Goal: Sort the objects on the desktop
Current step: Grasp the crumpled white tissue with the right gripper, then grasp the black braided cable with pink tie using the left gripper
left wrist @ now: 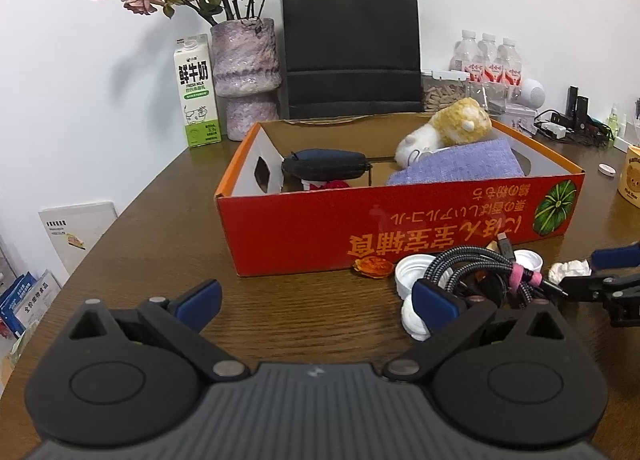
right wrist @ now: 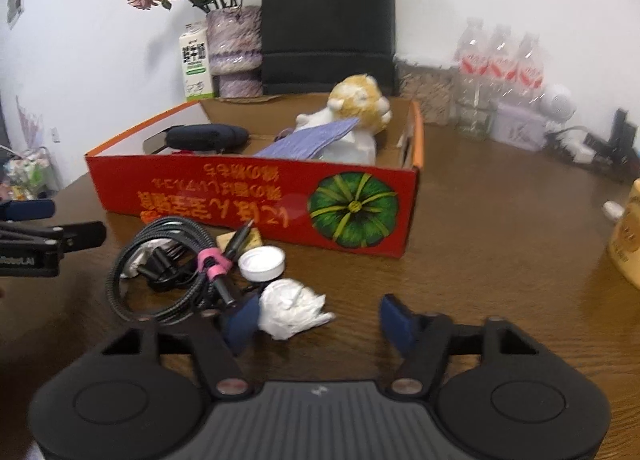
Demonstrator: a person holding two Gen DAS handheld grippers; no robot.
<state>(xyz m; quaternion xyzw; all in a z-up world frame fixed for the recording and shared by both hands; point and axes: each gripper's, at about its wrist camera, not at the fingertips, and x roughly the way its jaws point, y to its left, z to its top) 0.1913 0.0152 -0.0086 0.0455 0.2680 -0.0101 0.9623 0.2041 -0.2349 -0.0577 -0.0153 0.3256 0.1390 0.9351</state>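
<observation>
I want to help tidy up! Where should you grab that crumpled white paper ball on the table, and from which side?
Pinch the crumpled white paper ball across its fat middle, coming from the near side, low over the table. It is soft and lumpy, so it should squash and hold. The right hand-held gripper already has it between its open fingers; the cable bundle crowds its left, so stay clear there.

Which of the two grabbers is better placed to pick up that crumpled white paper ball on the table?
The right gripper. The crumpled paper ball already lies between its open fingers, against the left pad. The left gripper sits open beside the cable bundle, with only bare table between its fingers.
</observation>
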